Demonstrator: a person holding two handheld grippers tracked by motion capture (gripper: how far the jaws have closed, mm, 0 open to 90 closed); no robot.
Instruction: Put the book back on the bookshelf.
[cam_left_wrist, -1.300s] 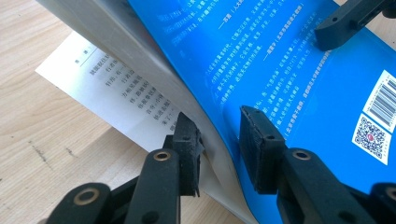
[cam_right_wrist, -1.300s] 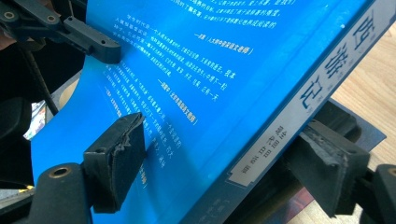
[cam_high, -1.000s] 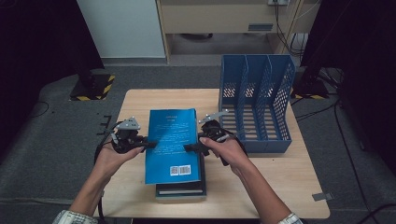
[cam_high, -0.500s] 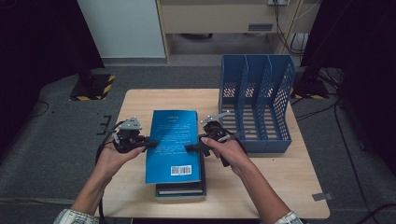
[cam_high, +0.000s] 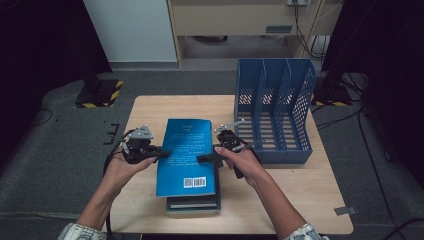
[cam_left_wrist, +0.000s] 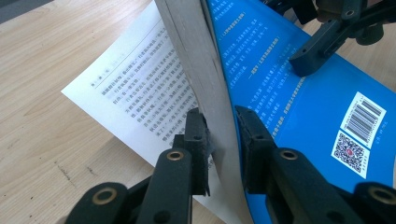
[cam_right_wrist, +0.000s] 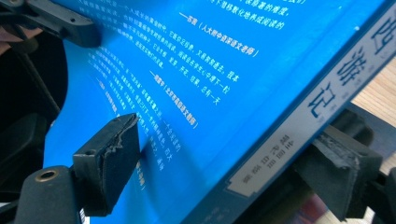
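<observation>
The blue book (cam_high: 186, 156) is lifted above a dark book (cam_high: 194, 202) on the desk (cam_high: 300, 200). The left hand-held gripper (cam_left_wrist: 219, 128) pinches its page edge tightly. The right hand-held gripper (cam_right_wrist: 233, 161) has just been opening; its jaws stand wide around the spine and seem not to press. The book looks heavy, with a smooth cover and floppy pages, so the stiff spine is the better place to hold.

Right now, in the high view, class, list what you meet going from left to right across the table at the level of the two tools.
Left tool → blue book → right tool → blue file rack.
</observation>
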